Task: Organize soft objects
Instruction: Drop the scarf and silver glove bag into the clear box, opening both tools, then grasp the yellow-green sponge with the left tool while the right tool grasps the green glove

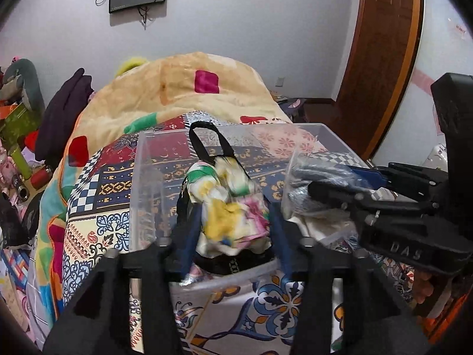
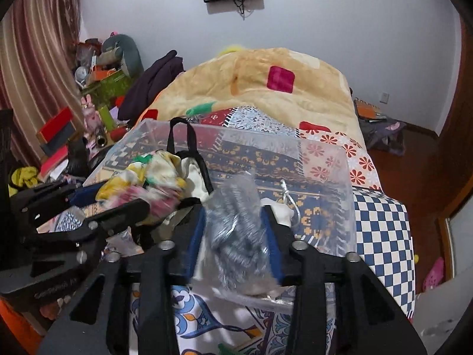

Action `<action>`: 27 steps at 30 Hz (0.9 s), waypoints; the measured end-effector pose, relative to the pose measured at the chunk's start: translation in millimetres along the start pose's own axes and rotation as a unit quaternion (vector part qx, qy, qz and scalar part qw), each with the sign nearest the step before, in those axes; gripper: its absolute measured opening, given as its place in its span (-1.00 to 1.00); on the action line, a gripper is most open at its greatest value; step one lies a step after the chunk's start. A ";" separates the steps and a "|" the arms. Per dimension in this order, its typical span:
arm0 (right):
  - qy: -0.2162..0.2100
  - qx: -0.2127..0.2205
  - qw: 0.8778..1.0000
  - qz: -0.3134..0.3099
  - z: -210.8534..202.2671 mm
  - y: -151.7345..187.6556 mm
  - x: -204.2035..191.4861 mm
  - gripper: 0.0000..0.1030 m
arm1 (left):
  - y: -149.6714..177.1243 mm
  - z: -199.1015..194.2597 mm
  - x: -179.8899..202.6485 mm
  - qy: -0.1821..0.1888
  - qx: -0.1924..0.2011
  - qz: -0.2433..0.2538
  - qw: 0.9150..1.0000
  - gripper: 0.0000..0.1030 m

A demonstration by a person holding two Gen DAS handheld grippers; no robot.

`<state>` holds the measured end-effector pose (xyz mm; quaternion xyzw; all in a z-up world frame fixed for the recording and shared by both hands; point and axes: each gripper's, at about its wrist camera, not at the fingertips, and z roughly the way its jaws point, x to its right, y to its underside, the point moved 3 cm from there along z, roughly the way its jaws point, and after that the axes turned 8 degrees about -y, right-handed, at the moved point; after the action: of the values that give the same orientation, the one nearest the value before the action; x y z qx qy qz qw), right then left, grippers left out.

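A clear plastic bin (image 1: pixel 236 131) (image 2: pixel 325 153) stands on the patterned bed. My left gripper (image 1: pixel 233 222) is shut on a colourful floral cloth (image 1: pixel 230 204), held over the bin's near side; the cloth also shows in the right wrist view (image 2: pixel 147 183). A black-handled bag (image 1: pixel 207 139) (image 2: pixel 183 136) stands in the bin behind the cloth. My right gripper (image 2: pixel 236 236) is shut on a grey knit item in a clear plastic bag (image 2: pixel 236 227), held over the bin's near edge; it shows in the left wrist view (image 1: pixel 310 183) too. White fabric (image 2: pixel 280 210) lies in the bin.
A yellow fleece blanket (image 1: pixel 183 88) (image 2: pixel 280 80) is heaped at the far end of the bed. Dark clothing (image 1: pixel 62 109) and cluttered boxes and toys (image 2: pixel 100 88) stand to the left. A wooden door (image 1: pixel 381 59) and floor are to the right.
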<state>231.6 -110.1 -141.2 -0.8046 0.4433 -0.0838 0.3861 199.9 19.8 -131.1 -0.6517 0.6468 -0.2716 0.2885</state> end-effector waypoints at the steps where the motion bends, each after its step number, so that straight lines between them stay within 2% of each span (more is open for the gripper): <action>1: 0.001 0.002 1.000 -0.003 -3.8 1.4 -2.0 0.05 | -0.2 -1.7 0.0 -0.002 0.003 0.001 1.000 0.06; 3: 0.007 0.008 1.000 -0.008 -8.6 0.0 -2.7 0.21 | -0.7 -9.1 0.0 -0.001 0.009 0.003 1.000 0.12; 4: 0.008 0.013 1.000 -0.009 -15.3 1.0 -3.1 0.24 | -1.1 -14.1 -0.9 -0.001 0.014 0.001 1.000 0.21; 6: 0.003 0.027 1.000 -0.006 -31.6 1.9 -2.2 0.47 | -1.6 -24.7 -3.2 0.000 0.023 -0.006 1.000 0.34; 8: 0.004 0.044 0.999 -0.003 -46.2 0.4 -0.7 0.58 | -2.3 -37.4 -5.4 0.003 0.033 -0.014 0.999 0.47; 14: 0.010 0.095 0.995 0.005 -99.7 0.2 -3.3 0.72 | 1.8 -81.4 -10.2 0.005 0.065 -0.029 0.997 0.87; 20: 0.031 0.102 0.994 -0.020 -123.5 19.6 -17.5 0.77 | 13.6 -117.7 -11.5 0.006 0.078 -0.028 0.997 0.97; 27: 0.044 0.055 0.997 -0.016 -114.3 61.0 -14.6 0.77 | 40.5 -128.7 0.3 0.024 0.056 -0.027 0.998 0.98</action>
<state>128.8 -180.1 -102.0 -0.7844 0.4418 -0.1493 0.4090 78.5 16.4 -72.2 -0.6448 0.6199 -0.3306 0.3013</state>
